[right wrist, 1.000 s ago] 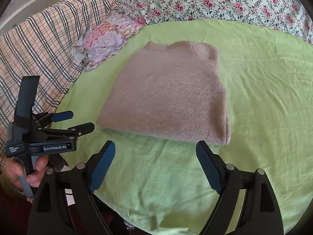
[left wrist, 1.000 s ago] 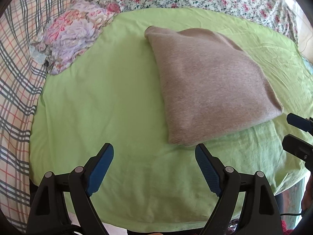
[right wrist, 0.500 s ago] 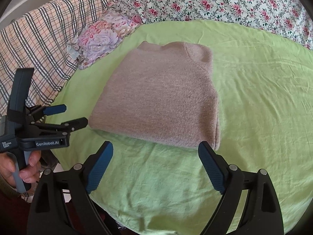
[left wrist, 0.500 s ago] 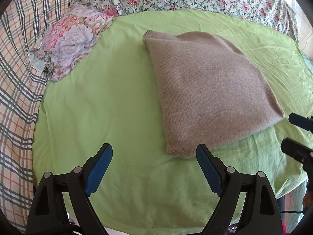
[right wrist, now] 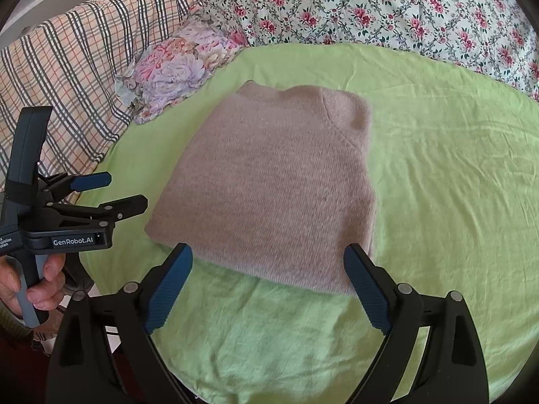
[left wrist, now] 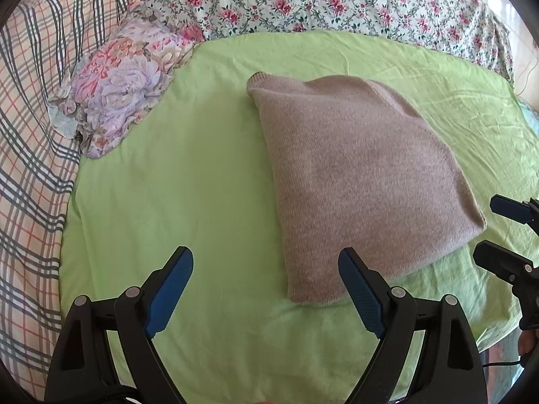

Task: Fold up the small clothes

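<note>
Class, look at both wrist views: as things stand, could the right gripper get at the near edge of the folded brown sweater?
Probably yes. The right gripper has its jaws wide open and empty, lined up on the near edge of the brown sweater. Only bare green sheet lies between, and the left gripper stands off to the side.

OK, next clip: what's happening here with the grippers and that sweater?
A person holds a two-finger gripper in each hand over a bed. A beige knit sweater lies folded into a compact rectangle on the green sheet. Neither gripper touches it: the left gripper and the right gripper both hover open near its closer edge. A floral cloth sits bunched at the sheet's far left corner, untouched. The fold looks finished or nearly so.
</note>
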A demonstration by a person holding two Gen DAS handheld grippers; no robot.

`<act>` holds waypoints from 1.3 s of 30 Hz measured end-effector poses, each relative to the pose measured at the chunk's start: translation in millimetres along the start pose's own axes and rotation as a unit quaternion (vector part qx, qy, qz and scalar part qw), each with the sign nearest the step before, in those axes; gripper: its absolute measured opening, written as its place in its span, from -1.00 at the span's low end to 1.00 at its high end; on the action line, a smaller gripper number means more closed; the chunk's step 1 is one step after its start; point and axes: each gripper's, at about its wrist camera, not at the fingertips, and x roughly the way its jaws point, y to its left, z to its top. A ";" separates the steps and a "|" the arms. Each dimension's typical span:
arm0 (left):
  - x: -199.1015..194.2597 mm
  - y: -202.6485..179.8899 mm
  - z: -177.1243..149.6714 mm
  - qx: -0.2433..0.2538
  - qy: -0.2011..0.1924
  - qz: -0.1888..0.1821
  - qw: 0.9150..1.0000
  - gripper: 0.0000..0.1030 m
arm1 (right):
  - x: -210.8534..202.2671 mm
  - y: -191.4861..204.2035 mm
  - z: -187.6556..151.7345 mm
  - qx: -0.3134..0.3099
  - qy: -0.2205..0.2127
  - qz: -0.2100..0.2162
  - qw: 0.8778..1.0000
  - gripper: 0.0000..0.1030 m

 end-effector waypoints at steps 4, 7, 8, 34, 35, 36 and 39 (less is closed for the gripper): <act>1.1 -1.5 4.3 0.000 -0.003 -0.001 1.000 0.73 | 2.6 2.0 4.4 -0.002 -0.001 -0.001 1.000 0.78; 3.7 -2.9 7.2 -0.002 -0.001 -0.002 1.000 0.74 | 5.9 2.6 8.1 -0.002 0.002 -0.001 1.000 0.79; 4.5 -3.1 7.9 -0.002 -0.001 -0.003 1.000 0.74 | 7.3 2.2 9.8 -0.002 0.003 -0.001 1.000 0.79; 19.1 -5.2 25.4 -0.021 0.007 -0.024 0.999 0.76 | 23.5 -2.7 27.5 0.013 0.007 0.003 1.000 0.80; 19.5 -5.5 25.4 -0.021 0.007 -0.024 0.999 0.76 | 24.0 -3.6 28.2 0.016 0.007 0.003 1.000 0.80; 20.7 -5.7 26.2 -0.021 0.009 -0.025 0.999 0.76 | 24.2 -4.3 27.4 0.018 0.007 0.003 1.000 0.80; 21.5 -8.1 26.1 -0.021 0.011 -0.026 0.999 0.76 | 24.4 -4.4 26.6 0.022 0.006 0.002 1.000 0.81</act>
